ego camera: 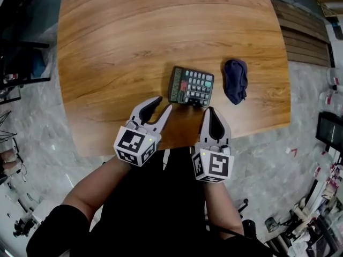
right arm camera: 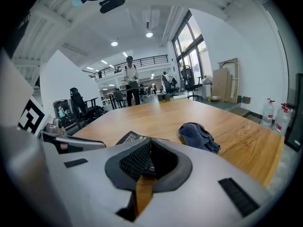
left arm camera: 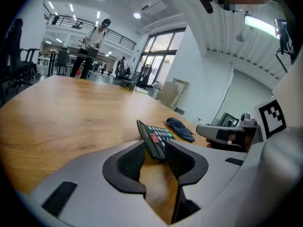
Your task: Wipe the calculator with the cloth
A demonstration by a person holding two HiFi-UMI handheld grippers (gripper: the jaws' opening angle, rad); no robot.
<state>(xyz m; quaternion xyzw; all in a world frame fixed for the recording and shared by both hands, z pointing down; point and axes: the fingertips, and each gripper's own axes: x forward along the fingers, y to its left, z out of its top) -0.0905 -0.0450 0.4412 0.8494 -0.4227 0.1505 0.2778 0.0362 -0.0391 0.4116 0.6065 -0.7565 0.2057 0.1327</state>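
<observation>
A dark calculator with grey, red and green keys lies flat near the front edge of the wooden table. A crumpled dark blue cloth lies just to its right, apart from it. My left gripper hovers just in front of the calculator's left corner, jaws open and empty. In the left gripper view the calculator and the cloth show beyond its tips. My right gripper is shut and empty, its tip close to the calculator's front right corner. The right gripper view shows the cloth ahead to the right.
The table's curved front edge runs under both grippers. Grey floor lies around it, with clutter and bottles at the right. A person stands beyond the table's far side, near office chairs.
</observation>
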